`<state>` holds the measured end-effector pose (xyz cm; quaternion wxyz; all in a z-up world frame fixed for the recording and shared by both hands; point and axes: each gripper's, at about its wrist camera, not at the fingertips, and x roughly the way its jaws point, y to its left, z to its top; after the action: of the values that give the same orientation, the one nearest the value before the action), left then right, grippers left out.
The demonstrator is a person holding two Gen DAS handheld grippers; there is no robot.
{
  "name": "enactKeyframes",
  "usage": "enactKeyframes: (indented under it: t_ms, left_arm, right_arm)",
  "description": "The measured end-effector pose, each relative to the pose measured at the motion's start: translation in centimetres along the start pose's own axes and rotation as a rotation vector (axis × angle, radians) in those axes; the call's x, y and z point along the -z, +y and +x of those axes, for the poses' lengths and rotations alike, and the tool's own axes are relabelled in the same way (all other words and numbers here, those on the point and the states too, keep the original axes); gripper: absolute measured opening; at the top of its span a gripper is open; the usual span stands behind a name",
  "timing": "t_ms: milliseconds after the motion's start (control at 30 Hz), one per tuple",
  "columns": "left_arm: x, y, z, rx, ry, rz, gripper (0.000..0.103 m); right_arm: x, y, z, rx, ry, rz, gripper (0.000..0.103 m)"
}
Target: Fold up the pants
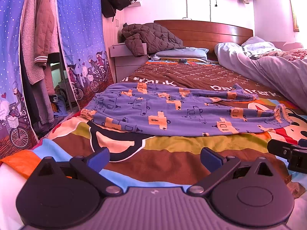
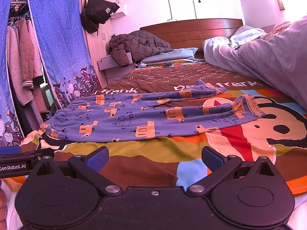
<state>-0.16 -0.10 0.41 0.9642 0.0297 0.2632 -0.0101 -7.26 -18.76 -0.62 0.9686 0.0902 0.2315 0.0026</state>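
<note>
Left wrist view: pants (image 1: 172,111) are seen at twelve o'clock, lying nine-to-three, waistband nearer left gripper (image 1: 154,159); right gripper (image 2: 154,158) likewise spread, empty.

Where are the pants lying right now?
The pants lie spread flat across the cartoon bedspread, ahead of both open grippers in both wrist views, waistband on the left near the blue wardrobe curtain, legs pointing right.
</note>
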Motion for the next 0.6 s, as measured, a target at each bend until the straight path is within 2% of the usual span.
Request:
enactKeyframes:
  t_ms: [600]
  left_arm:
    - [0.0,0.05,-0.03,0.002,0.0,-0.002,0.103]
  right_arm:
    - [-0.06,-0.19,0.02,-0.001,0.003,0.005,0.102]
